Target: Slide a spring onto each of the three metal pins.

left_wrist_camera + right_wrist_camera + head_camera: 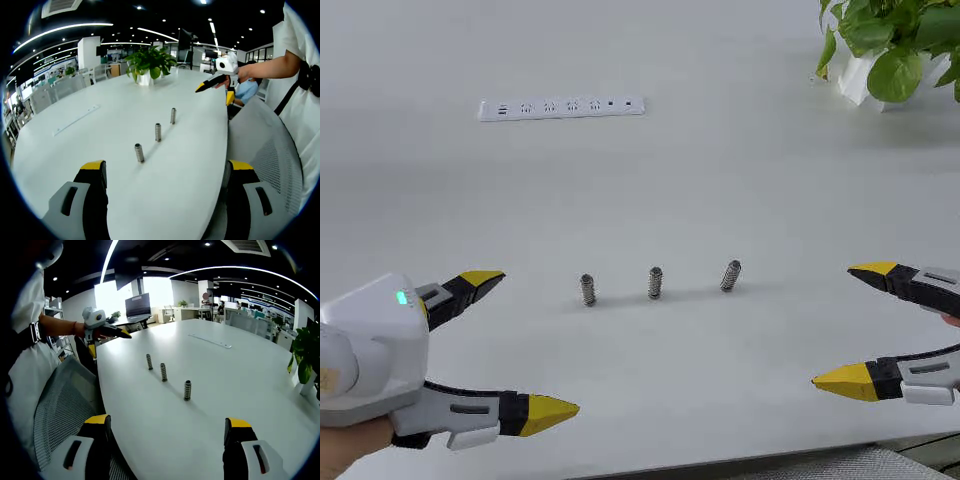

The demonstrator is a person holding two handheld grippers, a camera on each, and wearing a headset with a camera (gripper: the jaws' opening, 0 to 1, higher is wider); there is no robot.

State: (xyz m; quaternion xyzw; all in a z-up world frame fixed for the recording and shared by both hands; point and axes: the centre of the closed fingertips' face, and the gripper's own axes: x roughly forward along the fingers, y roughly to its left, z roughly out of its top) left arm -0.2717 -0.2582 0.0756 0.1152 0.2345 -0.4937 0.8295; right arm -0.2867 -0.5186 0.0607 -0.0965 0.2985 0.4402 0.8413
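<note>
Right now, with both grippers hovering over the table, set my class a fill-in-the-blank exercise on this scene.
1. ___ springs stand in a row on the white table.
2. The left gripper and the right gripper both have their jaws ___.
3. The green plant grows in a ___ pot.
4. The long white strip lying beyond the springs is a ___ strip.

Missing words: three; open; white; power.

Bare tabletop [720,200] surrounds the 3 pins [655,283]; power strip [562,107] and plant [890,40] stand well away.
</note>
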